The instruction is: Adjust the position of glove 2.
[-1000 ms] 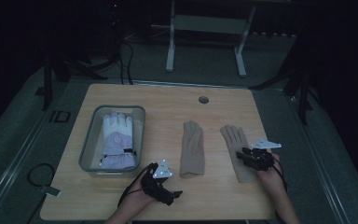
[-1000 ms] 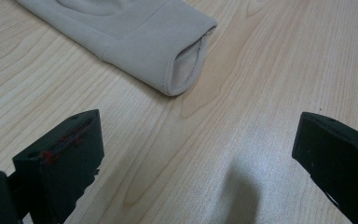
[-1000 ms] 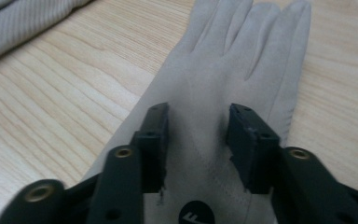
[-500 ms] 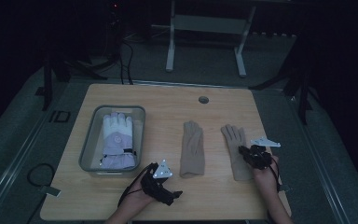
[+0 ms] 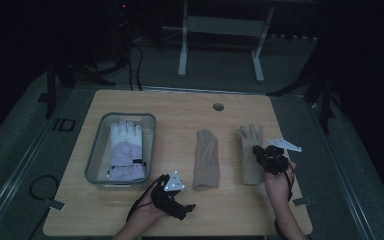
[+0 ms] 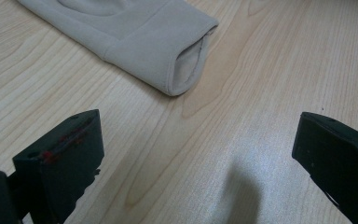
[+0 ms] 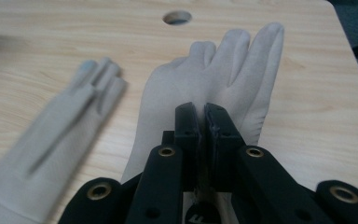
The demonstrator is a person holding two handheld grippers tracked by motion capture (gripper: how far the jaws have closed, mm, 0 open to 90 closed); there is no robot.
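Two beige gloves lie flat on the wooden table. My right gripper is shut on the right beige glove, pinching its palm fabric between the pads while its fingers point away. The middle beige glove lies to its left. My left gripper rests low over bare table with its jaws wide open and nothing between them. The middle glove's open cuff lies just beyond its jaws.
A clear plastic tray at the table's left holds a thick white and lilac glove. A round cable hole sits near the far edge. Dark floor, cables and a stand's legs lie beyond the table.
My right gripper closed its jaws on the right glove's palm and shifted slightly up and toward the near edge. The left gripper stayed where it was.
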